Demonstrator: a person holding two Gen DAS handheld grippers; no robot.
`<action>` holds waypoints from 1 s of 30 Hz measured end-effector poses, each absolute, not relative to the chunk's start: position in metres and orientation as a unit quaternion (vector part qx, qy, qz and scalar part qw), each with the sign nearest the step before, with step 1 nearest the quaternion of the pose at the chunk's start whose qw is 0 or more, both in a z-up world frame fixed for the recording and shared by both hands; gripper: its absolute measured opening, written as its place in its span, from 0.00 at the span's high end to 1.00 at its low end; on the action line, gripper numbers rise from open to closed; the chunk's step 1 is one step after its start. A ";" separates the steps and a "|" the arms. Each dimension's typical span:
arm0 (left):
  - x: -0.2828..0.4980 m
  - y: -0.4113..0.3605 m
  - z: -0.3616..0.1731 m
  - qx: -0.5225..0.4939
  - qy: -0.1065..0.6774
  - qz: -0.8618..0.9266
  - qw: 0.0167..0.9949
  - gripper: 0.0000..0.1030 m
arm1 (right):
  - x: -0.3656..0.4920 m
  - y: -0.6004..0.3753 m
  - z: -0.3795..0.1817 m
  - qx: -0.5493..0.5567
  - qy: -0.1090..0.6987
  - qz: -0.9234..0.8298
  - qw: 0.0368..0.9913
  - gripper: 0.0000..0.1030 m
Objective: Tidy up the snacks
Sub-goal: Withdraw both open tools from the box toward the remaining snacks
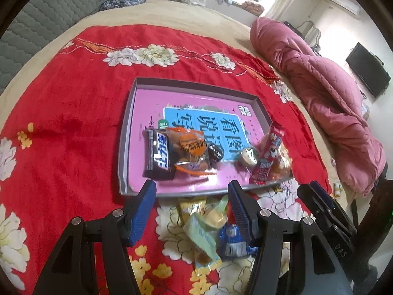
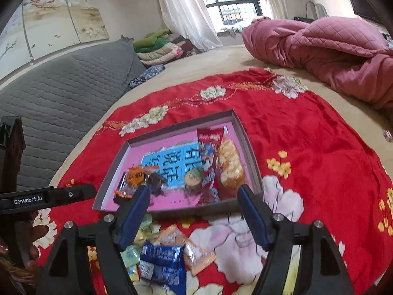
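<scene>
A shallow grey tray (image 1: 196,83) (image 2: 172,127) with a pink book in its bottom lies on the red floral cloth (image 1: 73,123). In it are a black bar (image 1: 158,156), an orange packet (image 1: 189,147), a small dark candy (image 1: 216,153), a round green sweet (image 1: 248,156), a red packet (image 1: 266,157) (image 2: 208,152) and a puffed yellow snack (image 2: 229,164). Loose wrappers (image 1: 203,216) and a blue packet (image 1: 233,243) (image 2: 163,263) lie on the cloth in front of the tray. My left gripper (image 1: 191,186) hangs open above them, gripping nothing. My right gripper (image 2: 194,189) is open over the tray's near rim.
A rolled pink quilt (image 1: 319,93) (image 2: 331,46) lies on the bed to the right. A grey quilted headboard (image 2: 61,93) runs along the left, with folded blankets (image 2: 157,46) by the window. A small wrapped item (image 2: 388,135) sits at the cloth's right edge.
</scene>
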State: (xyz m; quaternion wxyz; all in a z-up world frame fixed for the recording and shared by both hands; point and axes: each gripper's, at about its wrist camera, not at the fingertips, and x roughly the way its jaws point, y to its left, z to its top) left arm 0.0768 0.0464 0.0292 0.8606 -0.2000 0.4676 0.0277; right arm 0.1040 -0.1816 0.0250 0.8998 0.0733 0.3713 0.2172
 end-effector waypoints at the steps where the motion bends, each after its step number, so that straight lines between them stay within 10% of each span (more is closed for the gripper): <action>1: 0.074 0.047 0.028 -0.201 0.470 0.025 0.859 0.39 | 0.101 -0.182 0.025 0.075 0.379 0.216 0.897 0.29; 30: 0.060 0.038 -0.020 -0.232 0.523 -0.013 0.820 0.39 | 0.053 -0.126 -0.023 -0.028 0.496 0.205 0.843 0.29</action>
